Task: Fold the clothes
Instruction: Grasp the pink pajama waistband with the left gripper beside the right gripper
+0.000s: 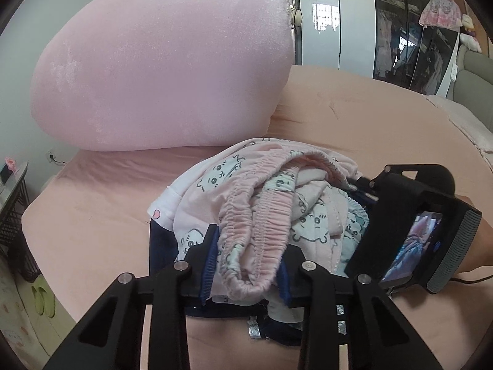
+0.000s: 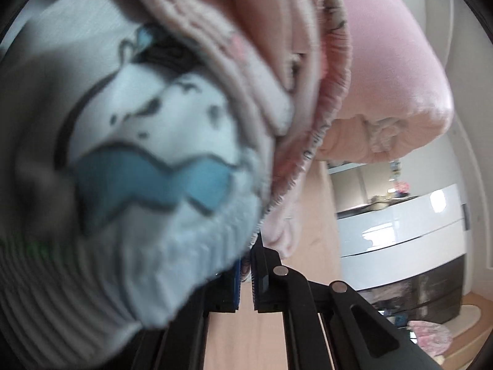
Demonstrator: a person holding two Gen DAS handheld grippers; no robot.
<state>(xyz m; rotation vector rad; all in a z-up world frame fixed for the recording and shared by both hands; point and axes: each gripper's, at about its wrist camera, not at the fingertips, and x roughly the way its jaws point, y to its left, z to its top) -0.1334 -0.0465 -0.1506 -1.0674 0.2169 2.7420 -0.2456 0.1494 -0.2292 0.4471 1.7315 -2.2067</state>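
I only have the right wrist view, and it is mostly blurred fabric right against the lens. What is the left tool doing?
Observer: The left tool is closed on the pink elastic waistband of the cat-print pyjama bundle.
Operator: Is anything underneath that bundle?
Observer: Yes, a dark navy garment shows beneath it, sticking out on the left and at the near edge.

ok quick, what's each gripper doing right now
left gripper: closed on the pink pajama bundle's elastic waistband.
right gripper: fingers nearly together, pinching a thin edge of the same bundle.
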